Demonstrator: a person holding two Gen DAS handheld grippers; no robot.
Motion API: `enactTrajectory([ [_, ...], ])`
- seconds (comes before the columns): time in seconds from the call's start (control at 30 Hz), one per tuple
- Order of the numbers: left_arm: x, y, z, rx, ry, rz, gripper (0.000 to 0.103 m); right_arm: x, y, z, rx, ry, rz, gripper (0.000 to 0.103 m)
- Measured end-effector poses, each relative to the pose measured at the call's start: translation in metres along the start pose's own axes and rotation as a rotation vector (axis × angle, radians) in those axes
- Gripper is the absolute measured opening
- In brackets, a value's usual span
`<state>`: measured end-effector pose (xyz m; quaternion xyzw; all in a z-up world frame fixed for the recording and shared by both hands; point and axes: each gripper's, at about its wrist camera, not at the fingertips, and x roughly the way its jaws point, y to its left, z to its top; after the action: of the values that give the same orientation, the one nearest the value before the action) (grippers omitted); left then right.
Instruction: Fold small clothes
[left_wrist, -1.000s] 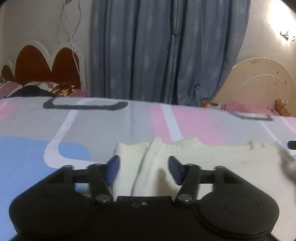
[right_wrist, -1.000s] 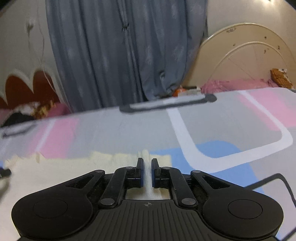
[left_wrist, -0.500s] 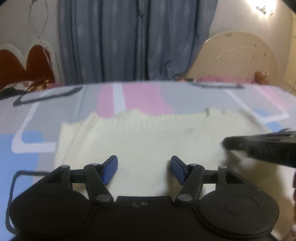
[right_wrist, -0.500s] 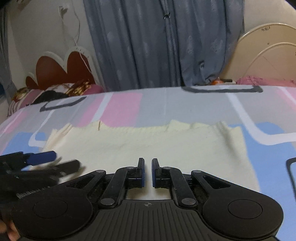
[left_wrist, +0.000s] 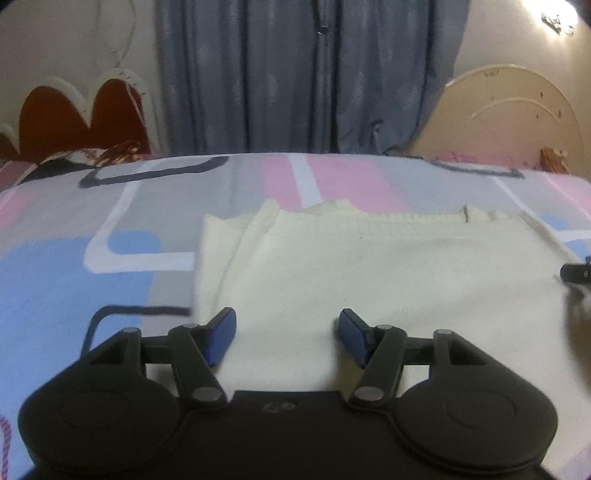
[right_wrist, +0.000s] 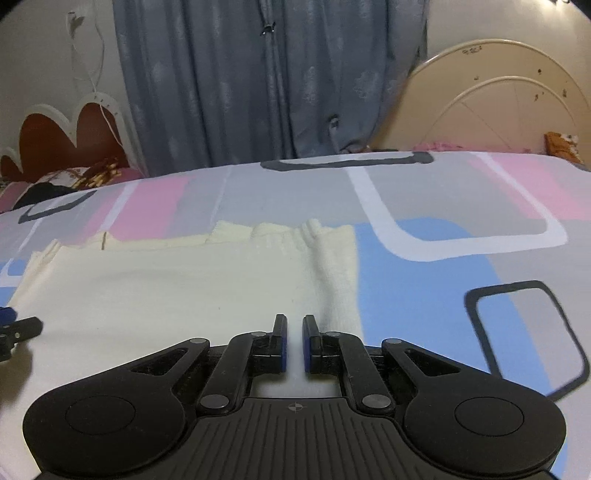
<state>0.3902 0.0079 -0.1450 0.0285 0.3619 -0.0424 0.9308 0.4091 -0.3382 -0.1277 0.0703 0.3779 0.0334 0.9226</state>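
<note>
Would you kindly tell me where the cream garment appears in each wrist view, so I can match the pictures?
Left wrist view: the cream garment fills the centre and right, its folded edge left of centre.
Right wrist view: the cream garment fills the left and centre, its folded edge just right of centre.
Shared landmark: the grey-blue curtain behind the bed.

The left claw (left_wrist: 287, 334) hangs over the near edge of a cream knitted garment (left_wrist: 369, 280), its blue-padded fingers (left_wrist: 221, 334) spread apart and closing, with nothing pinched between them. The garment lies flat on a bed sheet (left_wrist: 110, 206) printed with pink, blue and grey blocks; its left side is folded into a long ridge. At the right edge the tip of the right claw (left_wrist: 576, 272) pokes in over the garment's side. Behind stand grey-blue curtains (left_wrist: 295, 74), a scalloped red headboard (left_wrist: 74, 114) and a cream arched headboard (left_wrist: 517, 114).
</note>
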Motion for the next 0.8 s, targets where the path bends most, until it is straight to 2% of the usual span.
enactTrajectory([
  [0.2,-0.025,-0.019,-0.009,0.009,-0.013,-0.075,0.061,-0.024,0.042,-0.013,-0.040,-0.001,0.133,0.007],
  [0.37,-0.023,-0.036,-0.025,0.048,0.008,-0.092,0.061,-0.025,0.083,-0.033,-0.100,0.026,0.198,0.007],
  [0.47,-0.016,-0.030,-0.035,0.046,0.044,-0.071,0.061,-0.017,0.087,-0.044,-0.123,0.056,0.176,0.007],
  [0.8,-0.034,0.002,-0.056,0.030,0.046,-0.035,0.063,-0.043,0.019,-0.071,-0.078,0.030,0.039,0.007],
])
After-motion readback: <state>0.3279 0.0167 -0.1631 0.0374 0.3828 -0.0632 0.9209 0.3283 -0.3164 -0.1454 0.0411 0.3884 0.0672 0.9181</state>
